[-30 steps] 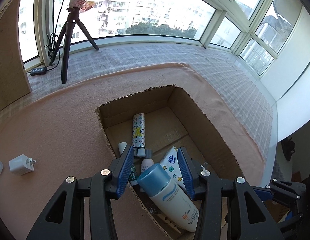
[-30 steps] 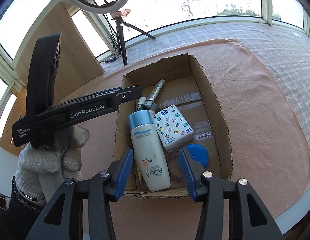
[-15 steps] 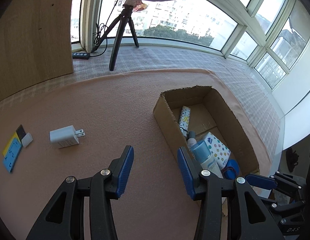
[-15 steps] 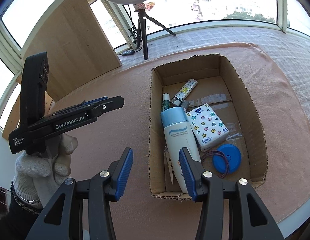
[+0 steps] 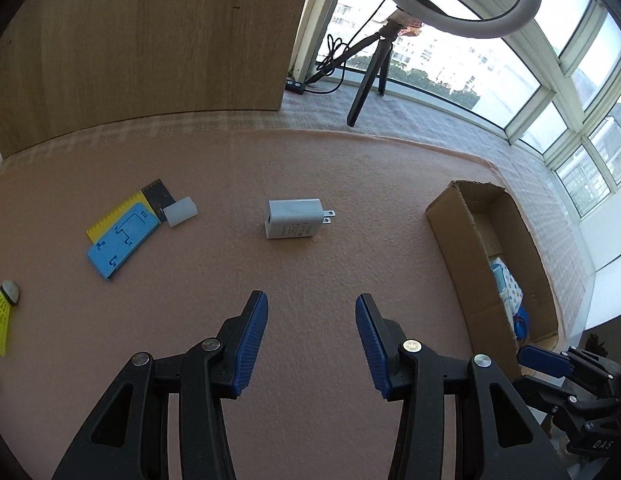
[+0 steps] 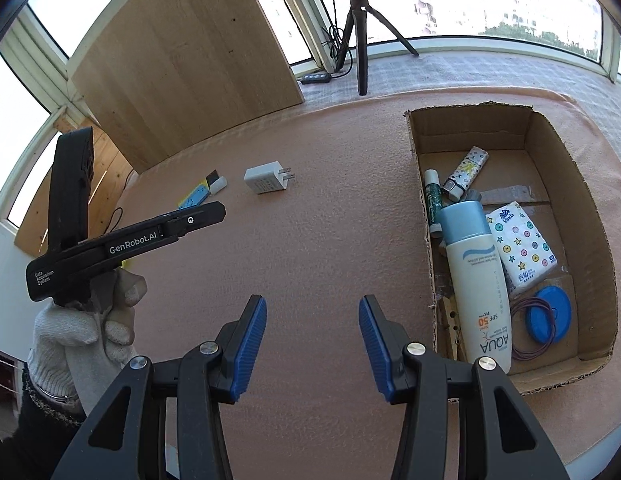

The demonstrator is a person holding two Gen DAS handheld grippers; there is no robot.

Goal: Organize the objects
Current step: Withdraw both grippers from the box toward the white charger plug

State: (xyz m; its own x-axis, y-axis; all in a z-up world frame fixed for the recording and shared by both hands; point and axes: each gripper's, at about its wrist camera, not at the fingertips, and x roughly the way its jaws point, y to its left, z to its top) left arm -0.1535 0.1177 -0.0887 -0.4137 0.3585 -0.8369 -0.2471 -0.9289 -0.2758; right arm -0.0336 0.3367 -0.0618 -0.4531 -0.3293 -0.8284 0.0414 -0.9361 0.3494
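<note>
My left gripper (image 5: 310, 332) is open and holds nothing above the pink cloth. A white charger plug (image 5: 296, 219) lies a short way ahead of it. Further left lie a blue and yellow ruler piece (image 5: 122, 234), a small white block (image 5: 181, 211) and a yellow shuttlecock (image 5: 0, 312). My right gripper (image 6: 312, 332) is open too, over the cloth left of the cardboard box (image 6: 470, 114). Inside the box lie a sunscreen bottle (image 6: 476, 280), a tissue pack (image 6: 522, 246), a blue lid (image 6: 548, 312) and a patterned tube (image 6: 468, 174). The right wrist view shows the left gripper (image 6: 214, 214) in a gloved hand (image 6: 86, 320).
A wooden board (image 5: 142, 48) leans at the back left. A ring light on a tripod (image 5: 366, 80) stands by the windows, with a cable and switch beside it. The cardboard box (image 5: 462, 248) sits at the cloth's right end, near the table edge.
My left gripper has swung left, away from the box, and the charger now lies ahead of it. The right gripper has also shifted left, off the box. Both stayed open.
</note>
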